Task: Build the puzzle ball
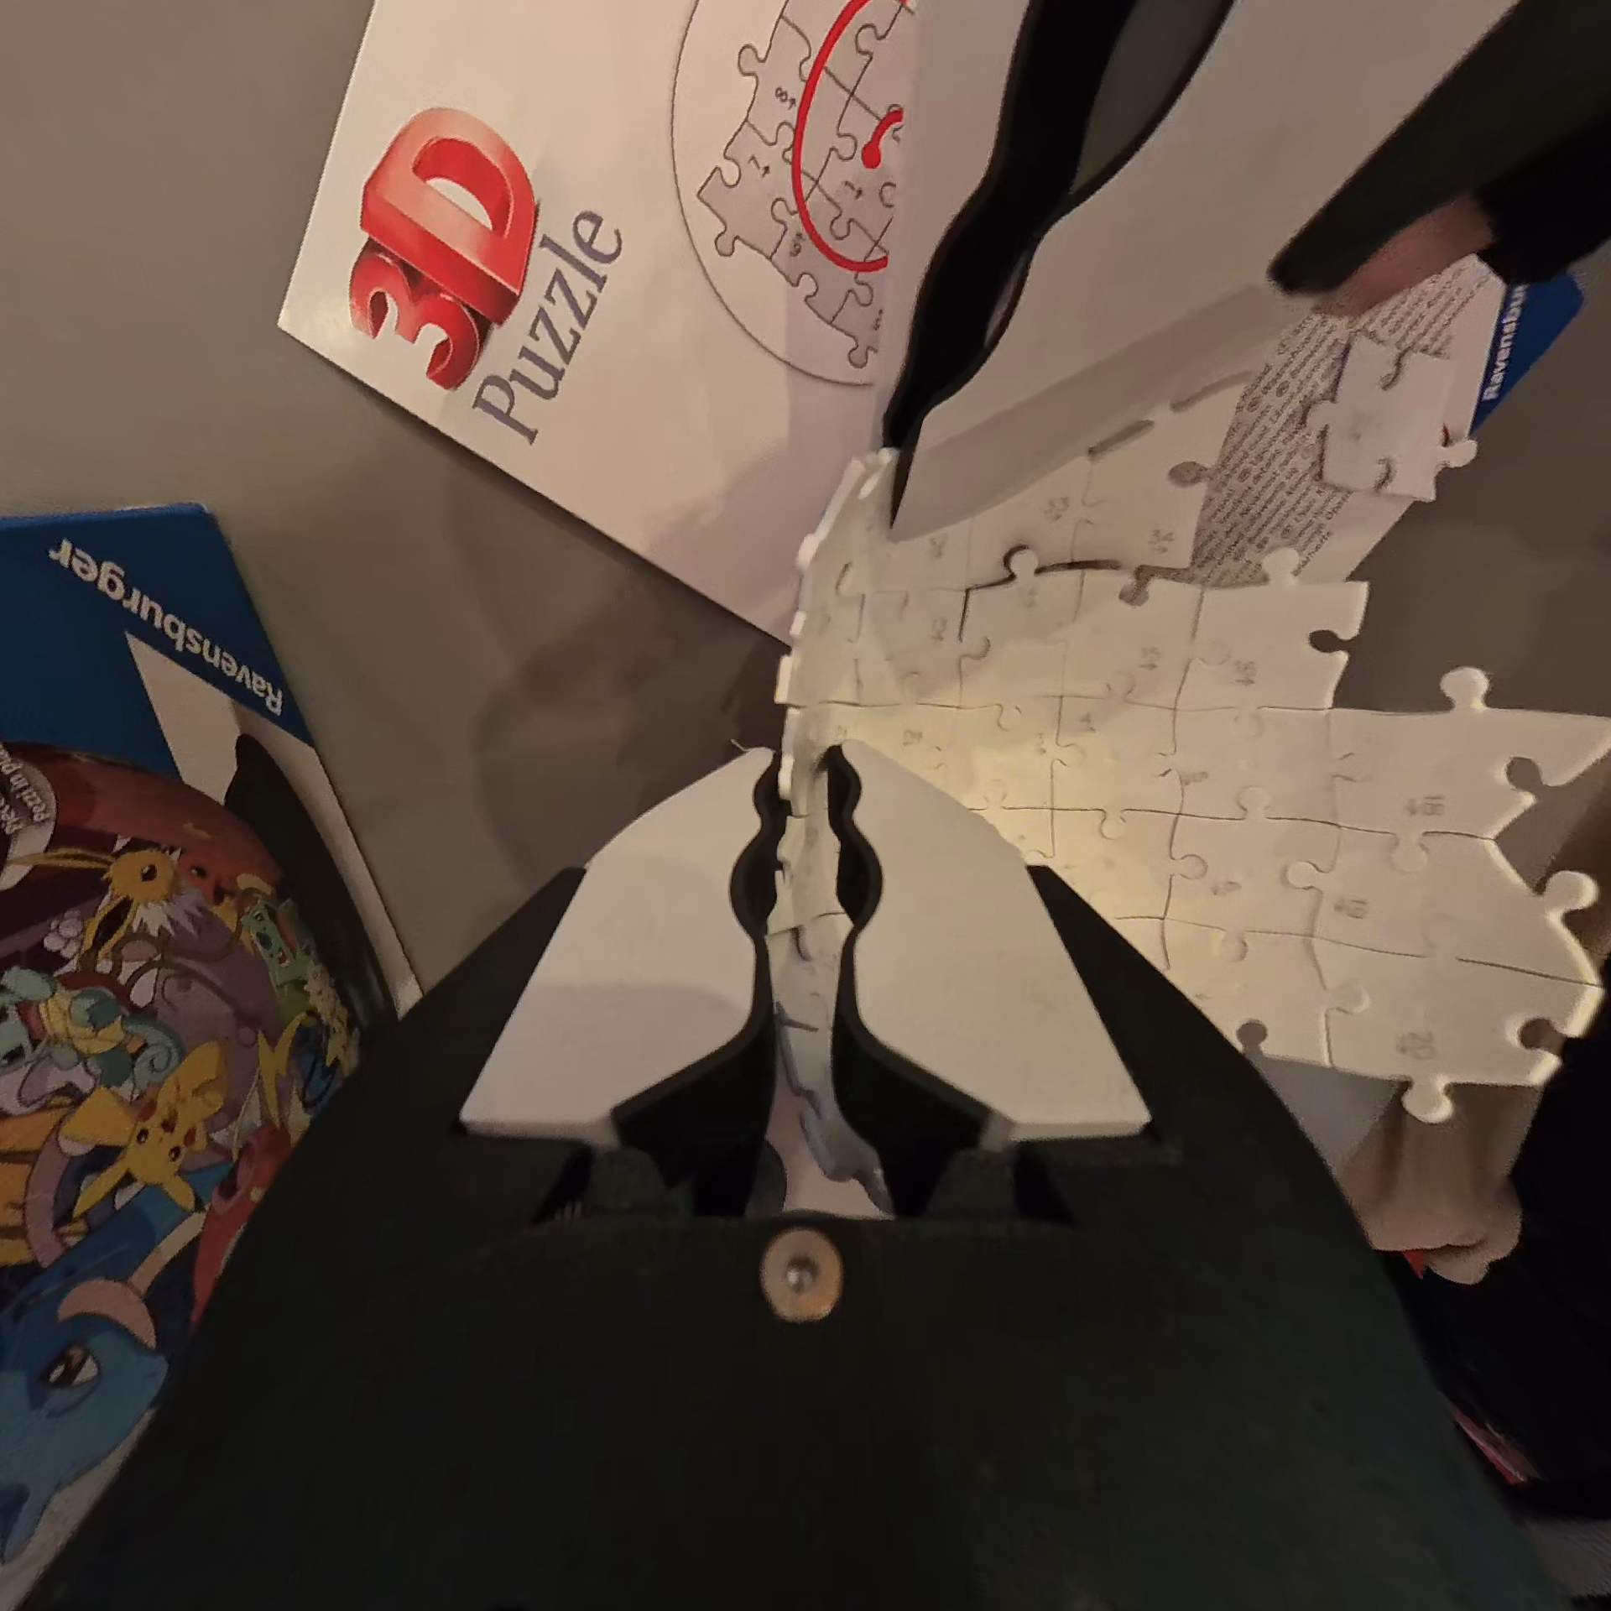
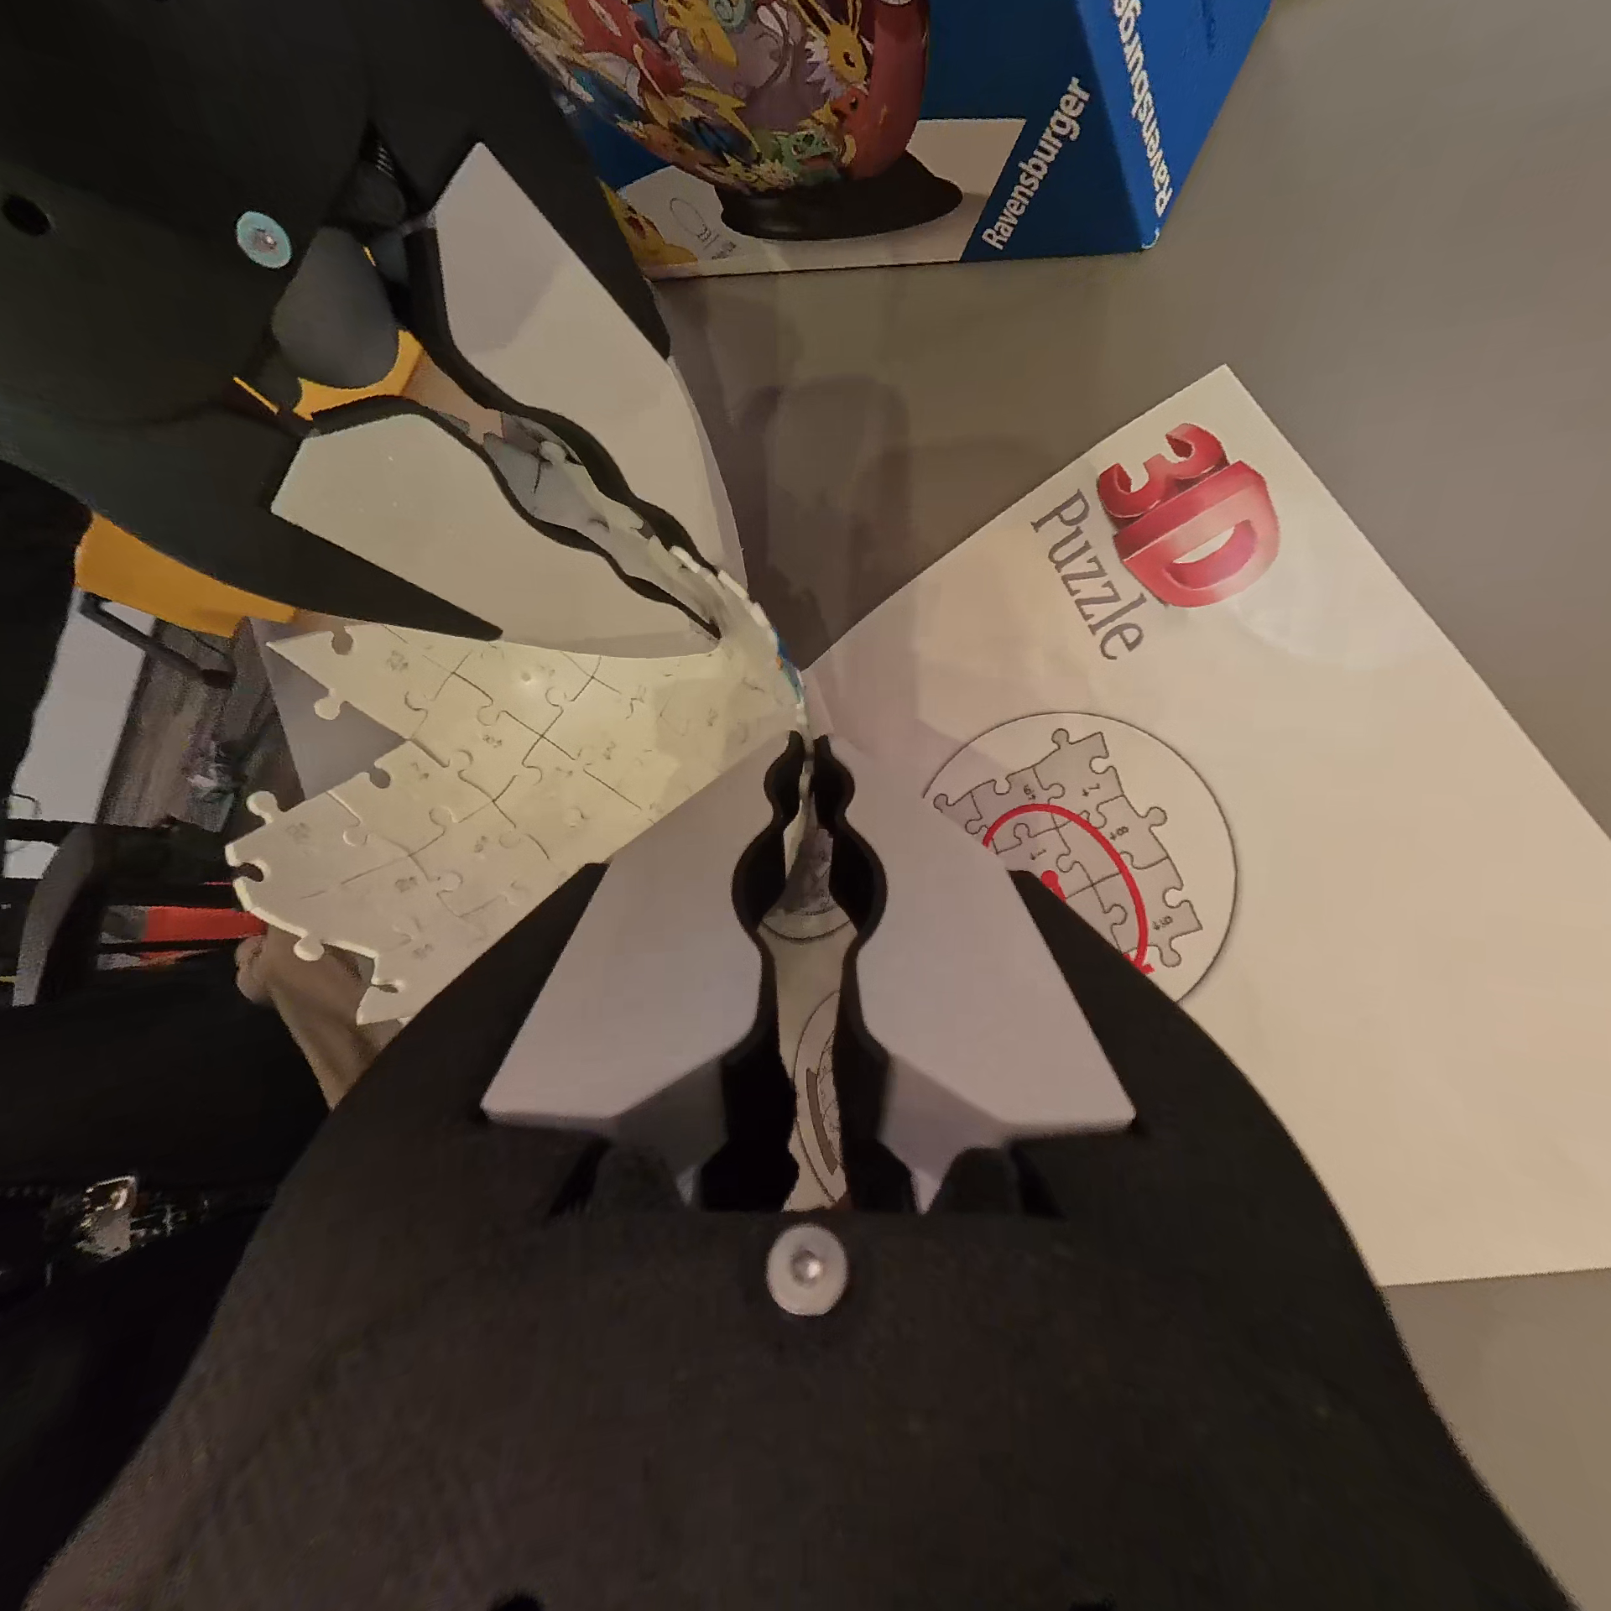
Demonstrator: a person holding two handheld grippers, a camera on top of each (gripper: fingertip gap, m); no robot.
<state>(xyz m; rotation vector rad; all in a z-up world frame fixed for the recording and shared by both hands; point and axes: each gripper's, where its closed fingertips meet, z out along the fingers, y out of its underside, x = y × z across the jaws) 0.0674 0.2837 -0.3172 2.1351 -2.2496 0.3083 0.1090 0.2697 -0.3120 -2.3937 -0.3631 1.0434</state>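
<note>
The partly built puzzle ball is a curved shell of joined pieces (image 1: 1220,828), its white numbered inner side facing me, held above the grey table. My left gripper (image 1: 806,767) is shut on the shell's left edge. My right gripper (image 1: 898,471) comes in from above, shut on the same edge a little farther along. In the right wrist view, my right gripper (image 2: 809,750) is shut on the shell (image 2: 488,785), and the left gripper (image 2: 723,619) clamps it from the upper left. A loose white piece (image 1: 1386,418) lies beyond the shell on a printed leaflet.
A white instruction sheet (image 1: 567,261) (image 2: 1308,872) lies flat on the grey table (image 1: 174,305) under the grippers. The blue puzzle box (image 1: 131,872) (image 2: 1046,131) lies beside it. A hand in a black sleeve (image 1: 1438,235) is at the top right. Spacing between my two grippers at the tips: around 5 centimetres.
</note>
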